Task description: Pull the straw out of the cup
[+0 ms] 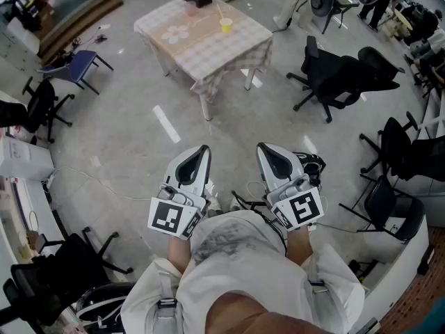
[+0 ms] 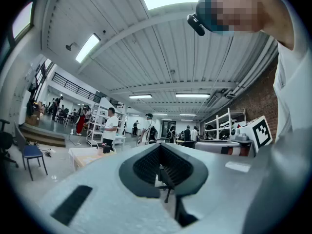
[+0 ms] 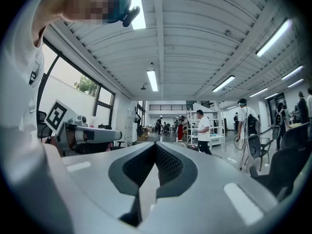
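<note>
Head view: left tongs (image 1: 204, 147), right tongs (image 1: 263, 146) closed, far from cup (image 1: 226, 25).

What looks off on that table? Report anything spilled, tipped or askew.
Nothing stands out. The cup stands upright on the table, straw in it, no spill visible. The left gripper and right gripper are shut, empty, well short of the table.
</note>
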The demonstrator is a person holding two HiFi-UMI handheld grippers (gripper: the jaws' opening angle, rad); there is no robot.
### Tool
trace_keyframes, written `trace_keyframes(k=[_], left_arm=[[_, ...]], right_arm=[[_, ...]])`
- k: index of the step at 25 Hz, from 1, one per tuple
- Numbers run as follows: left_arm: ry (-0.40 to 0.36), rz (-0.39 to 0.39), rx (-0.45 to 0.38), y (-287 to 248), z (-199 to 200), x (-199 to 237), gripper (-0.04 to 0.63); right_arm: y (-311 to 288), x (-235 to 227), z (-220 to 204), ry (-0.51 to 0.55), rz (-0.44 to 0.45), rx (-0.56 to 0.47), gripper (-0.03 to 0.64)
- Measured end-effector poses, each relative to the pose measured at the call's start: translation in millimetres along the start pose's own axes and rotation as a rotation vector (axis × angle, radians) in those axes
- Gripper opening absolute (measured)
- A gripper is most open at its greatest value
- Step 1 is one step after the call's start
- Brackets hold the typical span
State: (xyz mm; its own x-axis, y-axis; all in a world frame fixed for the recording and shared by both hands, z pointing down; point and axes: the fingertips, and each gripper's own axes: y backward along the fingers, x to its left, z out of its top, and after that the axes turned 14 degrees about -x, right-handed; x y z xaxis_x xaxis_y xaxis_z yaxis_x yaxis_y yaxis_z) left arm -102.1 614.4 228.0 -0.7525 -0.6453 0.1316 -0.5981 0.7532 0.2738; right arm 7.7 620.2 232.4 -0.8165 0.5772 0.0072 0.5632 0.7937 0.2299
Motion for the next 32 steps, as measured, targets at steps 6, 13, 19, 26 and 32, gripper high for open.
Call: trace_keyframes(k=[6, 13, 19, 26, 32], left_arm=[[-0.007, 0.006, 0.008, -9.8, -6.7, -7.5, 0.005], [-0.026, 0.032, 0.014, -18.7, -12.9, -30.1, 0.005], [-0.031, 0.041, 0.026, -29.8, -20.3, -33.5, 0.005], [-0.02, 0.029, 0.03, -56.8, -32.3, -15.5, 0.005], [-0.002, 0.008, 0.033, -89.3, -41.9, 16.9, 0.005]], right_arm=[[2.5, -14.8, 3.7, 0.003, -0.008, -0.029, 0.008], [16.7, -32.7, 1.6, 0.004, 0.027, -0.019, 0.009], [15.7, -45.2, -4.6, -0.006, 0.032, -0.008, 0.009], [-5.5, -70.8, -18.3, -0.005, 0.011, 0.007, 0.009], [-39.7, -92.2, -30.0, 0.005, -0.009, 0.023, 0.009]])
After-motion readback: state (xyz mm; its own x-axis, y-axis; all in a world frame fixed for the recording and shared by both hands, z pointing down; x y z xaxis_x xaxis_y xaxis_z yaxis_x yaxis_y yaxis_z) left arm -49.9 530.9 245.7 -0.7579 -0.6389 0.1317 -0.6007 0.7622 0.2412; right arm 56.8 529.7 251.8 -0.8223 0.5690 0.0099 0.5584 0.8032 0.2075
